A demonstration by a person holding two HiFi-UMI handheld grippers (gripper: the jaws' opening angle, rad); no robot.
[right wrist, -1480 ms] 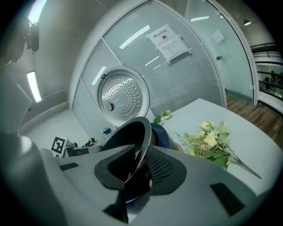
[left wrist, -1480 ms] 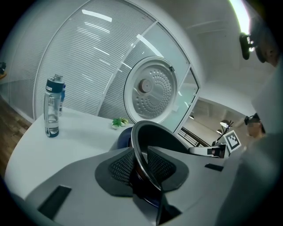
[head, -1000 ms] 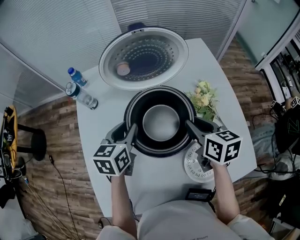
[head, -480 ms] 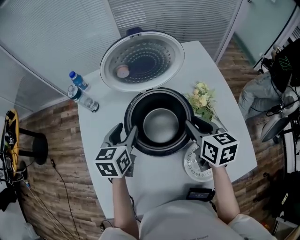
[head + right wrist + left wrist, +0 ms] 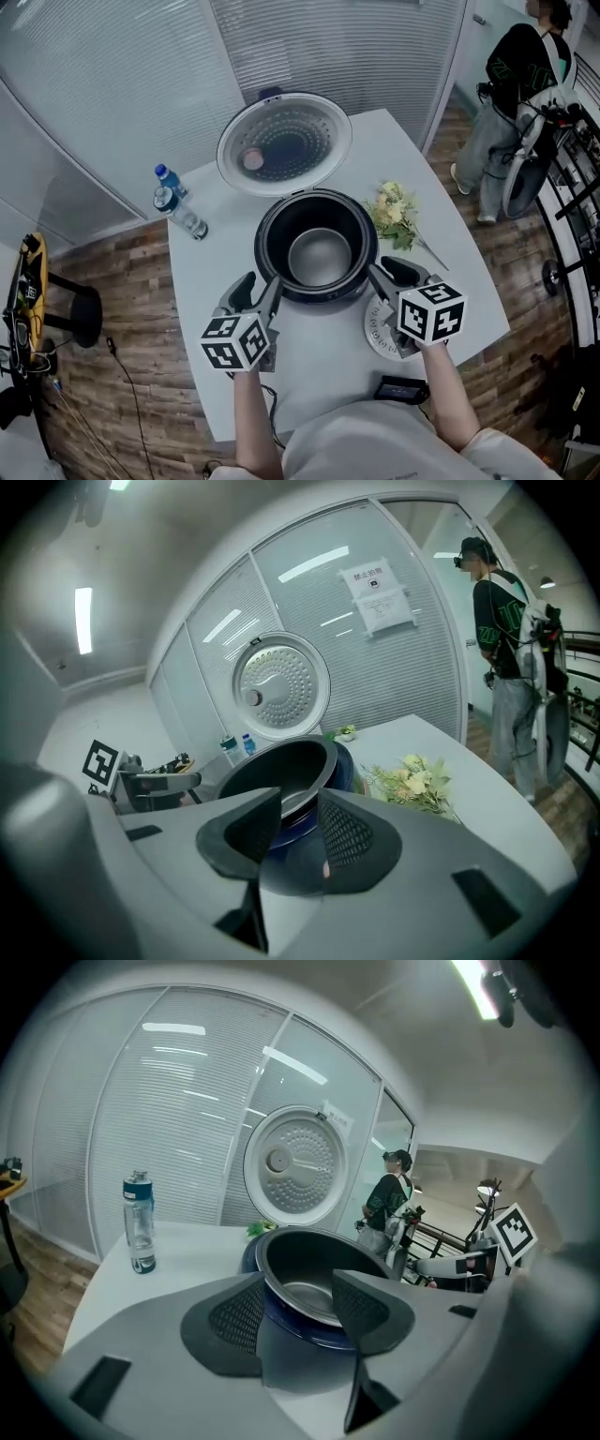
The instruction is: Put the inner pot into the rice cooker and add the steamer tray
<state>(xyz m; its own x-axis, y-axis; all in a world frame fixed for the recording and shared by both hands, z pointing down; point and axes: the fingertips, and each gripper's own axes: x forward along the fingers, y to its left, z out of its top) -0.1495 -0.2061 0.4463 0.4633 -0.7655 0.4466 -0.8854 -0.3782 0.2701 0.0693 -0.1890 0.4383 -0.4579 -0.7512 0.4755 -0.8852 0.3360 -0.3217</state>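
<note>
Status: inner pot (image 5: 319,255) sits inside the rice cooker (image 5: 265,246), lid (image 5: 284,143) up behind it. The steamer tray (image 5: 378,330) is not in yet. It lies flat on the table (image 5: 319,375) just beside the cooker, partly under my right gripper (image 5: 392,272).

Both tools are empty. My left gripper (image 5: 260,284) has its jaws wide. The right's are apart too, but narrower. Neither has anything between its pads.

Next is the tray, I reckon:
- A flat disc on a flat top gives little to bite. I'd come in low with the right and pinch the near rim.
- I'd carry it level, centre it over the pot, and let go only once it rests all round.

Count:
- pot, cooker, lid, tray: one each
- water bottles (image 5: 183,214): two
- flower sprig (image 5: 394,211): one
- grippers: two
</note>
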